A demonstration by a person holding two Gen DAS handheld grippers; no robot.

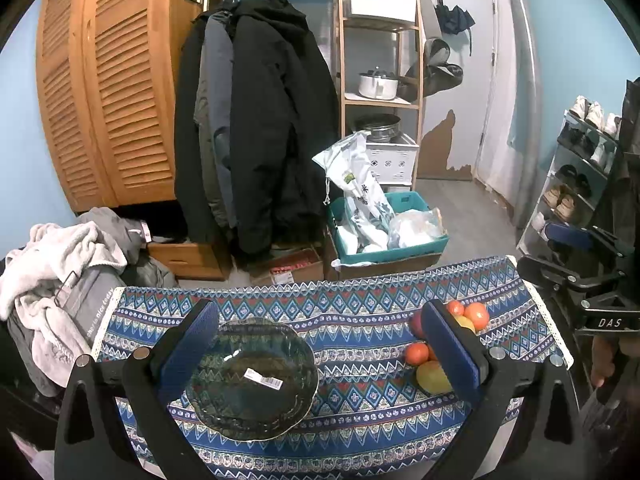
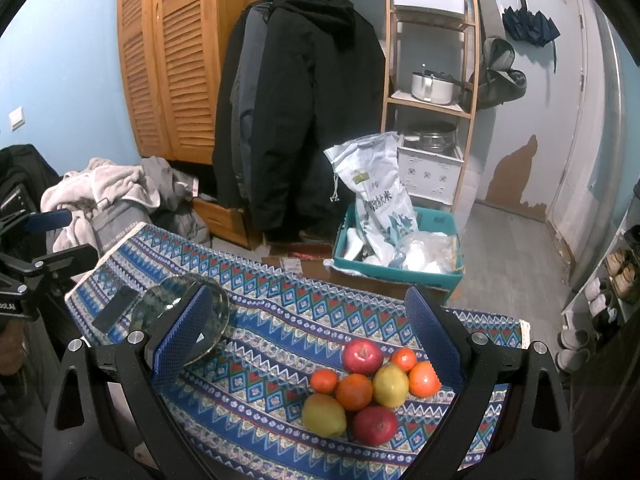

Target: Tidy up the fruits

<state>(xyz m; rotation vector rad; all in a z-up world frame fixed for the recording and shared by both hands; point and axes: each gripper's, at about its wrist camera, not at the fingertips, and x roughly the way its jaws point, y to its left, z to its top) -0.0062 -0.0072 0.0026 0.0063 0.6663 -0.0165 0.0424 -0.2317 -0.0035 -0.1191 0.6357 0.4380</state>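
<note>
I see the table (image 1: 360, 300) under a patterned cloth, its far edge dropping to a cluttered floor and its right end finishing in a lace hem at 3 o'clock in the right wrist view. The glass bowl (image 1: 256, 384) sits on the left half, empty apart from a barcode label; I judge it the destination for the fruit. A bare strip of cloth separates bowl from pile, giving a clear lane for carrying across.

My left gripper (image 1: 320, 360) hangs over the bowl with its fingers wide apart, holding nothing. My right gripper (image 2: 316, 344) hangs likewise spread and empty, the pile lying low between its fingers, toward 4 o'clock.

The fruit pile (image 2: 368, 388) is huddled together, pieces touching, near the right end of the table. Largest first: the far apple (image 2: 362, 356), the near apple (image 2: 375, 425), the yellow fruit (image 2: 323, 414) at the left front, then small oranges (image 2: 324, 381). The yellow fruit stands outermost toward the bowl, so I judge it the easiest first pick. A dark slab (image 2: 116, 308) lies at 9 o'clock beside the bowl.
</note>
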